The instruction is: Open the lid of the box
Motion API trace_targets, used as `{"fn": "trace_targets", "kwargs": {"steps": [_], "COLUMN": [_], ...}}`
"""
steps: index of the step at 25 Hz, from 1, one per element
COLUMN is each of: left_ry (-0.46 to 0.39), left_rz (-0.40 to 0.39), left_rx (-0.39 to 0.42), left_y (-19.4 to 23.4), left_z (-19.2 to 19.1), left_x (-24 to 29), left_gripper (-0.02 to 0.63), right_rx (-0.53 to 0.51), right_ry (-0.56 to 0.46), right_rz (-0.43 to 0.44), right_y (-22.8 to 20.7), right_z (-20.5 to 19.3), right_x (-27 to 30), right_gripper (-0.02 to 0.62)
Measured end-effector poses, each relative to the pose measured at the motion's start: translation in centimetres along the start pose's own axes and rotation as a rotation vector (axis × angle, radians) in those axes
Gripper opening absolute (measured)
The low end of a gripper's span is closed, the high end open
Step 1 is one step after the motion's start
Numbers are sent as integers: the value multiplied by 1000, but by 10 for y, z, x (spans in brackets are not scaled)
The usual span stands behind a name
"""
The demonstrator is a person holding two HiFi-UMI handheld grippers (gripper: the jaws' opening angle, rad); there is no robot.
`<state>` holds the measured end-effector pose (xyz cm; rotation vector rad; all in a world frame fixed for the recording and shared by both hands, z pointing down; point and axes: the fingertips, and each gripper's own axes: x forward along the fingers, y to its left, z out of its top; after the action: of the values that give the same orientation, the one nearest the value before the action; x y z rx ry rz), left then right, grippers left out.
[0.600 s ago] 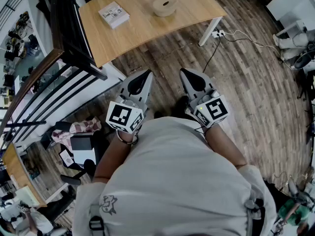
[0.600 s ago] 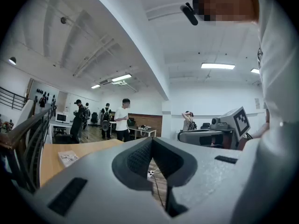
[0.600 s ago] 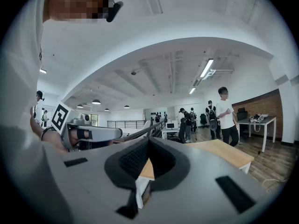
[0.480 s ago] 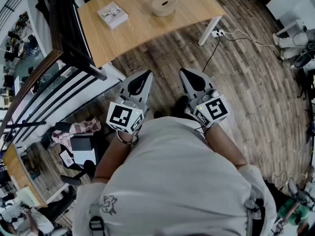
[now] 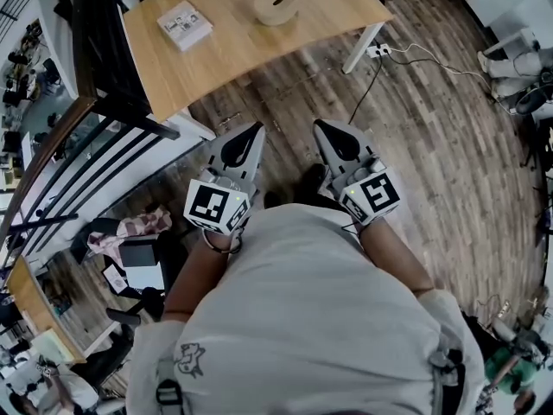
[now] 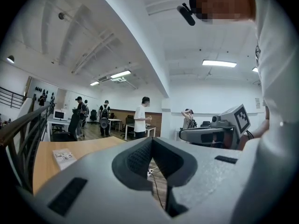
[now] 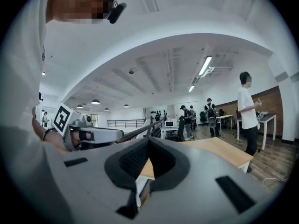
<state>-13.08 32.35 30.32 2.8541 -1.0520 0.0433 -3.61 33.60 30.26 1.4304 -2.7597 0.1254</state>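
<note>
Jaws pressed together on left gripper and right gripper, nothing pinched. Both point level, side by side before the person's torso, well short of the wooden table.

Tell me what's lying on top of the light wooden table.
On the light wooden table: a flat white square package and a round beige box. Whatever is inside them is covered.

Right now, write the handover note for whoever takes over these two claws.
Left claw: shut, empty, held level.
Right claw: same.
Flat white box lies on the wooden table ahead, beside a round tan container. Both claws are over the floor, short of the table.
Done: nothing, box untouched.
To do: step up, reach the box, open its lid.
</note>
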Motion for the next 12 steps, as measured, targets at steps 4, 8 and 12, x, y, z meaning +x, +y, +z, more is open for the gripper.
{"fn": "trace_targets", "kwargs": {"steps": [4,8,12], "left_ry": [11,26,35], "left_rz": [8,11,10], "left_rx": [-15,-21,-17], "left_y": [3,6,7], "left_z": [-6,-9,-11], "left_x": [30,68,111], "left_gripper": [3,5,3], "right_rx": [18,24,33], "right_ry": [0,6,7], "right_rz": [7,14,17], "right_y": [-30,-66,-110], "right_z": [-3,-5,-7], "right_x": [1,5,7], "right_gripper": [5,5,5]}}
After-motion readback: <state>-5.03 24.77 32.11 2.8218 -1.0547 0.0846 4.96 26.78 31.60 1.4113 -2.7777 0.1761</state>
